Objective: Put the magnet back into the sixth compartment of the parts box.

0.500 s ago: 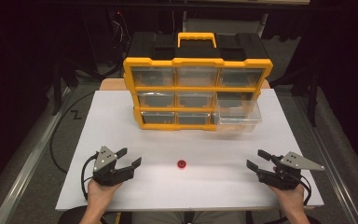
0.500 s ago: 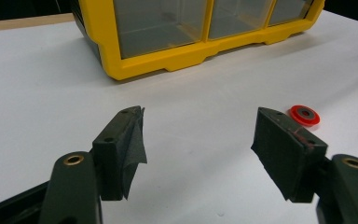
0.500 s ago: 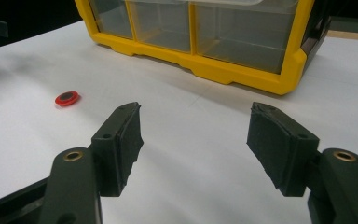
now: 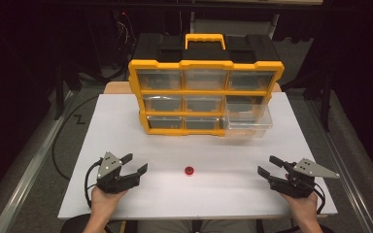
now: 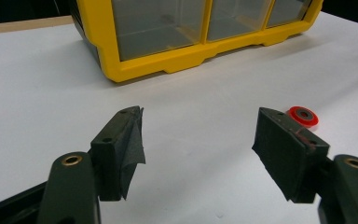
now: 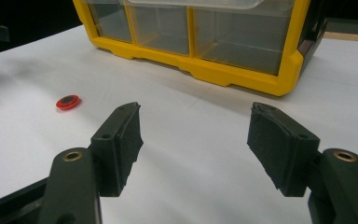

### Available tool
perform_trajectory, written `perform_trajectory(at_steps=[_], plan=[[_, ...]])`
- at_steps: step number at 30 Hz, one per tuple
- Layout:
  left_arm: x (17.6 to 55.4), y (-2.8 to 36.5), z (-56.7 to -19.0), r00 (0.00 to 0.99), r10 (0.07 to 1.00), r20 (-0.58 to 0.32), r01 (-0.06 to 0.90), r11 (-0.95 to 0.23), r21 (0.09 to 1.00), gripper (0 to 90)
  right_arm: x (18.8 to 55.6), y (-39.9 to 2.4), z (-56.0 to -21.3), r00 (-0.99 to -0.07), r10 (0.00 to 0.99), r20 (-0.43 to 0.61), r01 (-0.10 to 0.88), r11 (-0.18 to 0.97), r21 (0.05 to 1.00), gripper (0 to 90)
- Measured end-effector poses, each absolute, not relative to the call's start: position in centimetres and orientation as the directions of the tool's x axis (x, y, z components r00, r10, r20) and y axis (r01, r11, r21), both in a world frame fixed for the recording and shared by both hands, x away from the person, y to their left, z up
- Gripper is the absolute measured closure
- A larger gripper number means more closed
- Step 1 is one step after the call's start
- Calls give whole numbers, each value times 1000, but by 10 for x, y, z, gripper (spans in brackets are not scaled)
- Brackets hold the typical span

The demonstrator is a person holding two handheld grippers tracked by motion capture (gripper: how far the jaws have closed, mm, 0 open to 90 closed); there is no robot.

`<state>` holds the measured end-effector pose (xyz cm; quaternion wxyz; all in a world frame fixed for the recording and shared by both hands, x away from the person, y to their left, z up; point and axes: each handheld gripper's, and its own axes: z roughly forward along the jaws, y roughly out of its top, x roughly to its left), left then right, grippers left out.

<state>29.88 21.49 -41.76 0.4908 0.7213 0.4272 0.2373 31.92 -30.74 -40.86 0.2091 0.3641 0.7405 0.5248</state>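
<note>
A small red ring with a dark centre lies flat on the white tabletop, midway between the two grippers. It also appears as the red ring just beyond the left gripper's right jaw and the red ring off to the left of the right gripper's jaws. My left gripper rests near the front left of the table, open and holding nothing. My right gripper rests near the front right, also open with nothing between its jaws.
A yellow organiser with clear drawers and a yellow handle stands at the back middle of the table. Its lower right drawer is pulled out toward the front. Dark floor and cables surround the table.
</note>
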Motion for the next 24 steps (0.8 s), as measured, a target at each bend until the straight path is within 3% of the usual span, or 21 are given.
perform_trajectory(at_steps=[24], plan=[[299,215,-417,528,846,-73,376,-156,913,327,319,-299,-406,-656,752,55,313,205,927,369]])
